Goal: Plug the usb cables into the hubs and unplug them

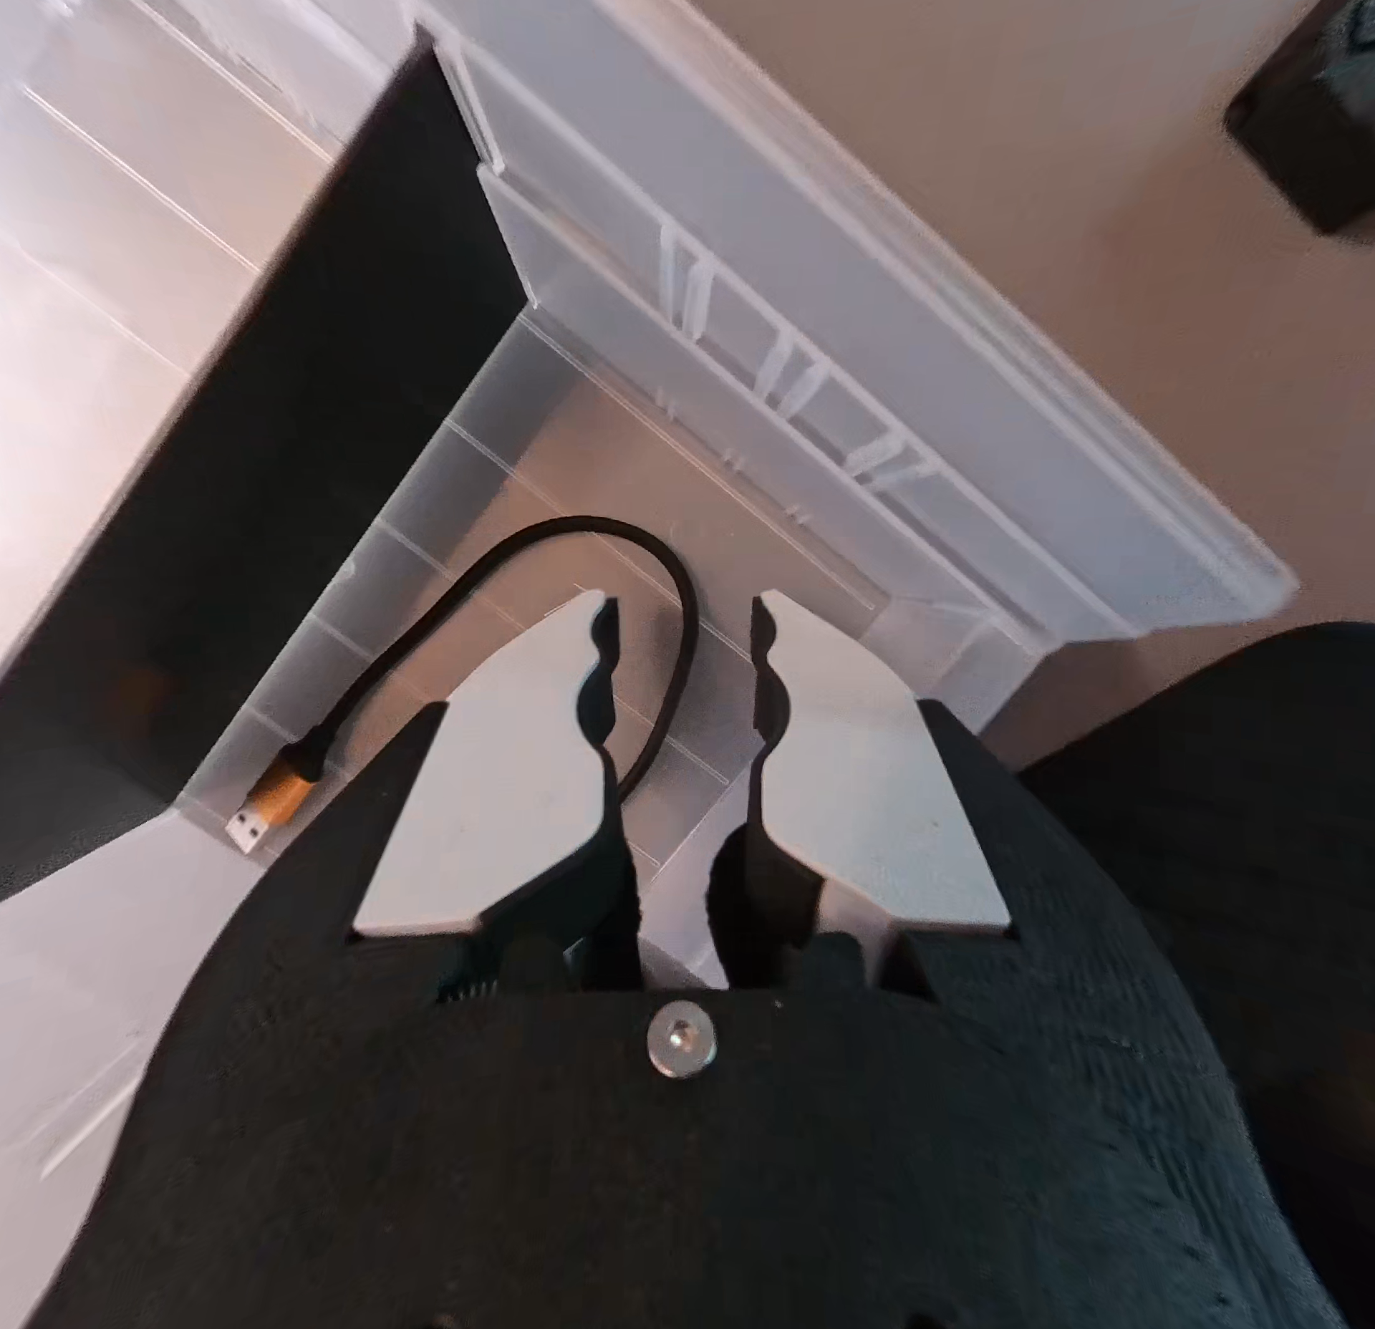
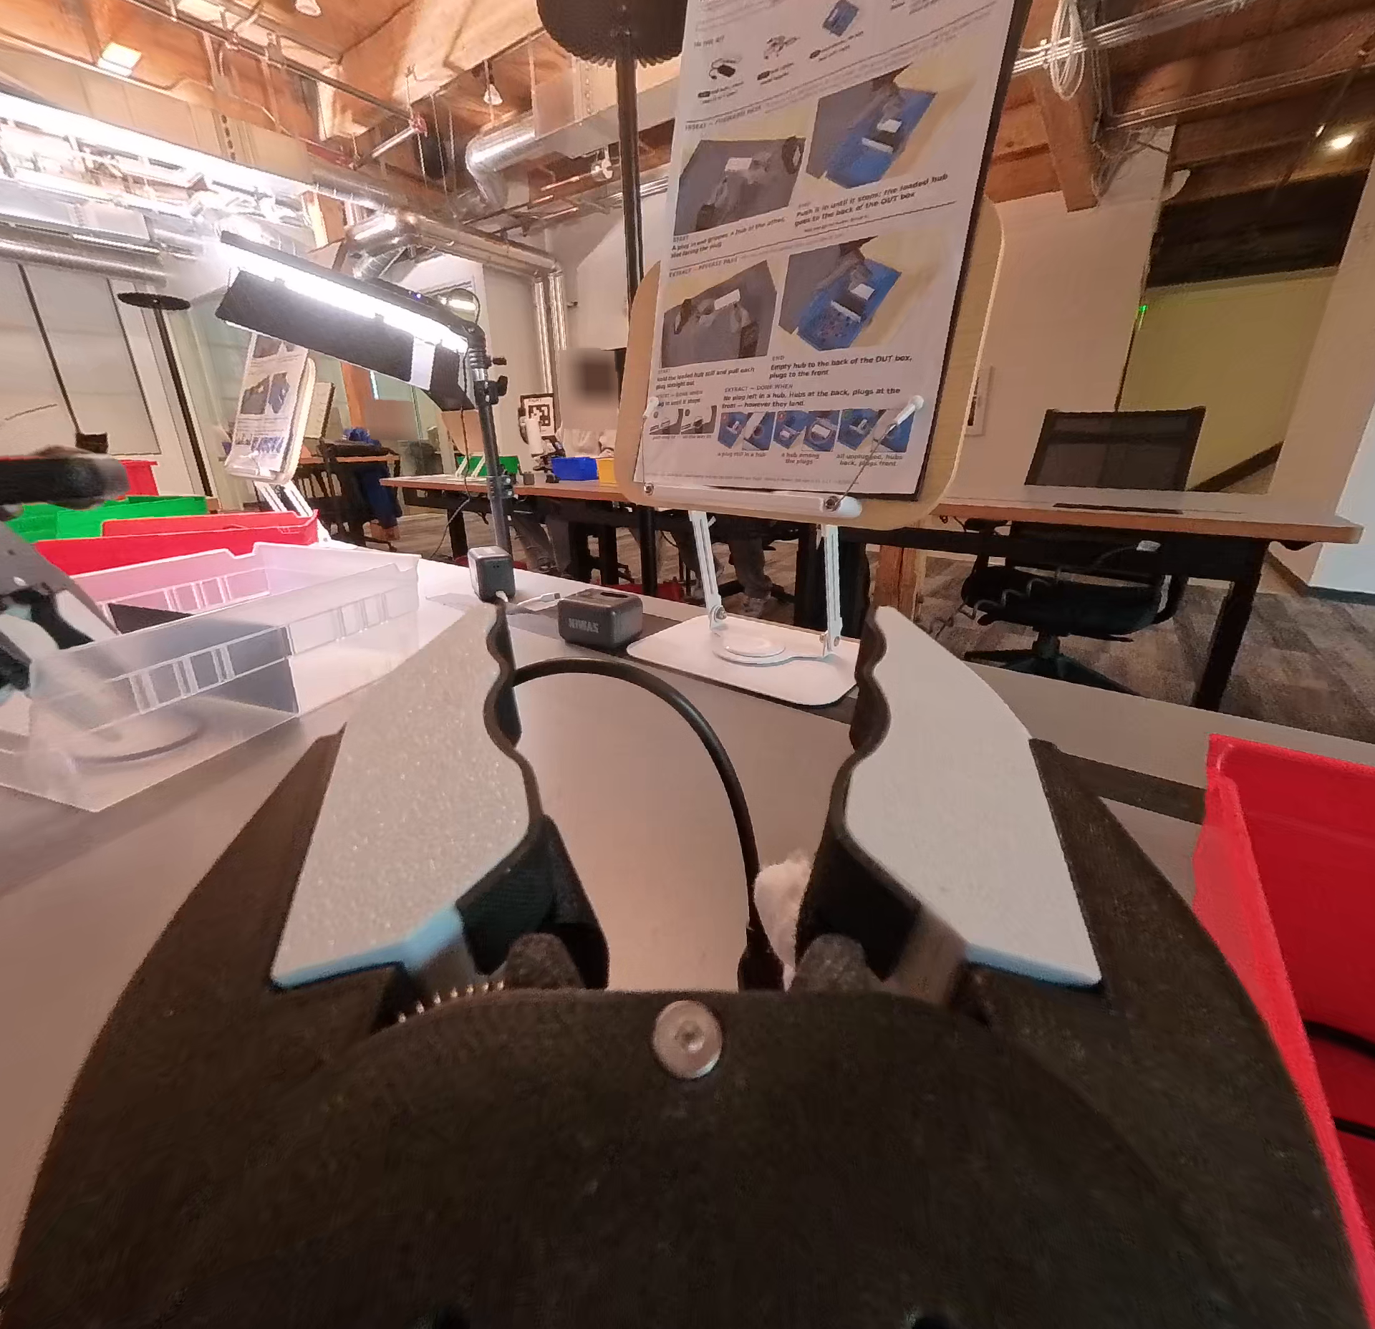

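1. Our landmark is the clear plastic bin [image 1: 744, 371]. Inside it, on its floor, lies the short black braided usb cable [image 1: 521, 549], its orange-sleeved metal plug [image 1: 271, 798] resting at the bin's near-left corner, unplugged.
2. Our left gripper [image 1: 681, 616] hovers above that bin with its tongs spread and nothing between them; the cable's loop passes beneath the gap.
3. Risk: if we close on the loop rather than the orange sleeve, the plug will dangle and swing, and we will not be able to aim it at a port.
4. Risk: the plug sits close against the bin's wall, so a finger could catch the wall and shove the bin.
5. Our right gripper [image 2: 681, 646], to the right of the bin, has its tongs spread wide. A thin black cord [image 2: 699, 728] arcs between them toward something white deep in the throat; it is possibly a hub, but we cannot tell.
6. If that cord is merely resting there, it may slip out.
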Demonstrator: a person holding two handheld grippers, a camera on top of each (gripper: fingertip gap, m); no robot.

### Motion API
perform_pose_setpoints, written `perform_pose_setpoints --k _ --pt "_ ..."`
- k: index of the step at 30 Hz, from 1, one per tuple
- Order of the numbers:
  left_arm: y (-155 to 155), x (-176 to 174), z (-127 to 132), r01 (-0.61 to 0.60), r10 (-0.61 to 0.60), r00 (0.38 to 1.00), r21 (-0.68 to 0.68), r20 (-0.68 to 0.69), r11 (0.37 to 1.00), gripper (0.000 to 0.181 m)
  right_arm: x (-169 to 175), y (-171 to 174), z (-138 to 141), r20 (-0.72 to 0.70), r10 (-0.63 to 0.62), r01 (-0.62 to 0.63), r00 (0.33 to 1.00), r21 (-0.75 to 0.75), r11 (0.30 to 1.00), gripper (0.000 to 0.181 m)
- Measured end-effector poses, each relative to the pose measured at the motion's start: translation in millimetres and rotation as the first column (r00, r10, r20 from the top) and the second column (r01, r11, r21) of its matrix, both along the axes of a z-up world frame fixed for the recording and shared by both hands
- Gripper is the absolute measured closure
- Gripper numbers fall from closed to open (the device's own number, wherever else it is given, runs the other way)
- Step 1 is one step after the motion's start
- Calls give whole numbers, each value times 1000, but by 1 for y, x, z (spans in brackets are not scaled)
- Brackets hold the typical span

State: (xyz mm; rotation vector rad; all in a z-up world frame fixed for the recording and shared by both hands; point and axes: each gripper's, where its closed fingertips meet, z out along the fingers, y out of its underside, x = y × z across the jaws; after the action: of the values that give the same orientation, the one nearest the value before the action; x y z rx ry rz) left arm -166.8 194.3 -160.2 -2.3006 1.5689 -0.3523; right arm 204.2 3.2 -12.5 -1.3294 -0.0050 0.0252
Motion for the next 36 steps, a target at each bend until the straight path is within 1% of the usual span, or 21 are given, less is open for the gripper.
perform_pose_setpoints --k 4,5,7,10,11,13,14,17,19,21,23,24,25,27,28,29,30,31,32,34,36 --pt "0 1 -22 1 -4 996 -41 -86 999 148 0 0 0 -5 4 -4 1000 0 1000 93" --pt "4 5 -20 -16 15 998 -27 -54 1000 154 0 0 0 -5 4 -4 1000 -1 1000 93" --pt "8 1 -22 -25 25 996 3 -80 1000 176 -1 0 -1 -2 5 -5 1000 -6 1000 93" --pt "10 -1 -21 -13 15 997 19 -73 1000 177 -2 1 -2 1 12 -12 1000 -14 1000 94" --pt "14 -2 -14 -35 38 998 59 -47 998 177 -3 1 -2 1 15 -15 1000 -16 1000 94" --pt "26 -3 12 -96 89 995 180 46 979 177 -4 1 -2 0 22 -22 1000 -18 1000 95" --pt "33 -3 32 -124 97 989 257 115 959 177 -4 1 -3 0 21 -21 1000 -18 1000 95" --pt "38 5 107 -176 13 943 467 331 867 177 -4 1 -2 4 23 -23 1000 -15 1000 95" --pt "31 13 159 -223 -76 887 567 455 793 177 -5 1 -1 5 27 -27 1000 -14 1000 95" --pt "11 31 207 -238 -221 801 634 557 736 177 -6 1 -1 7 34 -34 999 -10 999 95" --pt "-17 52 244 -209 -377 700 679 607 704 178 -8 1 0 13 46 -46 999 -5 999 96" --pt "-31 63 260 -200 -445 637 692 630 694 178 -9 0 1 18 52 -52 998 -2 999 97" --pt "-46 74 272 -178 -499 563 686 659 706 178 -11 0 1 23 60 -60 998 2 998 98" --pt "-78 99 287 -56 -583 386 649 715 759 178 -15 0 3 30 81 -81 996 11 997 98" --pt "-89 110 291 -8 -597 300 628 744 778 178 -18 0 4 35 94 -94 995 16 995 98" --pt "-100 121 292 52 -601 237 608 764 793 178 -20 -1 5 42 105 -106 994 20 994 98" --pt "-109 132 289 116 -604 194 593 773 796 177 -23 -1 6 52 115 -117 992 21 993 97" --pt "-119 143 285 165 -615 153 594 773 787 177 -25 -1 6 66 122 -124 990 24 992 97" --pt "-132 152 281 217 -637 95 609 765 763 177 -27 -2 8 87 127 -130 988 31 991 97" --pt "-160 166 273 326 -637 -64 619 768 714 177 -36 -8 18 140 144 -158 980 92 983 97" --pt "-183 175 262 425 -563 -217 596 798 681 177 -48 -18 31 192 183 -217 964 175 960 101"
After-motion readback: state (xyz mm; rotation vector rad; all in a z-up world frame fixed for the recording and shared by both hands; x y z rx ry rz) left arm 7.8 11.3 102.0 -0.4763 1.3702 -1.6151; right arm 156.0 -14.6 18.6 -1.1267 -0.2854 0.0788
